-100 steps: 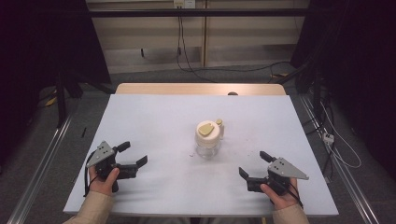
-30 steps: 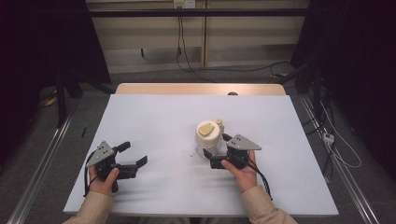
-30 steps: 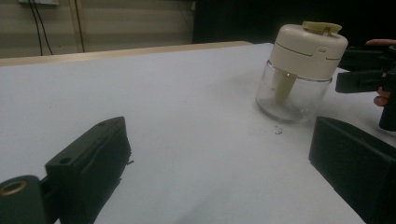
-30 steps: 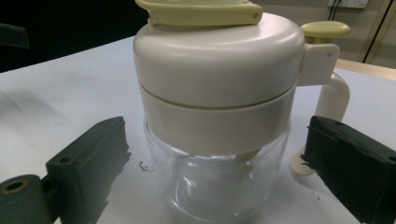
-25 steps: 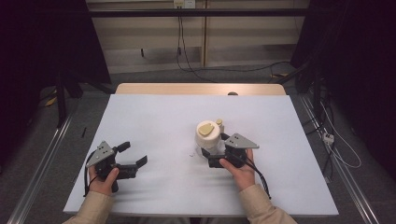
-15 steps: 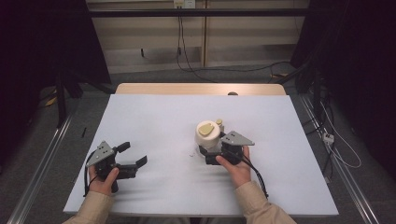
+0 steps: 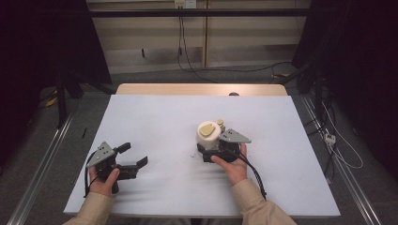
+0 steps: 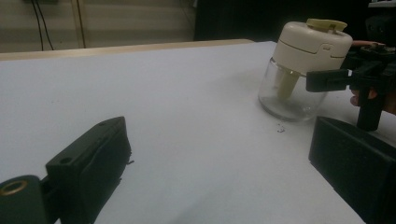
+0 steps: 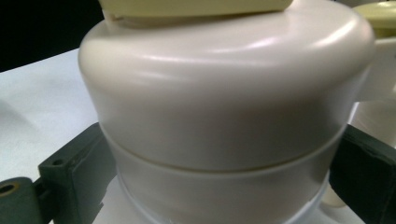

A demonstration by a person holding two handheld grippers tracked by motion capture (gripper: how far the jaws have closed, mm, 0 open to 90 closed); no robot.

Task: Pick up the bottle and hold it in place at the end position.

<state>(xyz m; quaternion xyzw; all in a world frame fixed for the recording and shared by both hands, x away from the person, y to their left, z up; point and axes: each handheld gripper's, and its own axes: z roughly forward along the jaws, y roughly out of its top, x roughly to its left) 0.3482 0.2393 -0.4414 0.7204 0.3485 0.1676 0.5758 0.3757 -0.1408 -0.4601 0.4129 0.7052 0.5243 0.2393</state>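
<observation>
A glass jar [image 7: 209,133] with a cream lid and a yellowish flip cap stands upright near the middle of the white table [image 7: 155,117]. My right gripper [image 7: 205,149] is at its near side, open, with one jaw on either side of the jar's glass body. In the right gripper view the jar [image 9: 224,93] sits close up between the two jaws of that gripper [image 9: 224,191]. My left gripper [image 7: 134,154] rests open at the front left, with nothing between its jaws. From the left gripper [image 8: 219,154] the jar [image 8: 303,70] stands ahead to the right.
Small crumbs [image 7: 192,154] lie on the table just left of the jar. A small dark object [image 7: 233,94] sits at the table's wooden far edge. Cables run across the floor behind and to the right, and metal rails flank the table.
My right gripper has travelled from the front right of the table up and left to the jar, and its jaws now straddle it. The left gripper and the jar have stayed put.
</observation>
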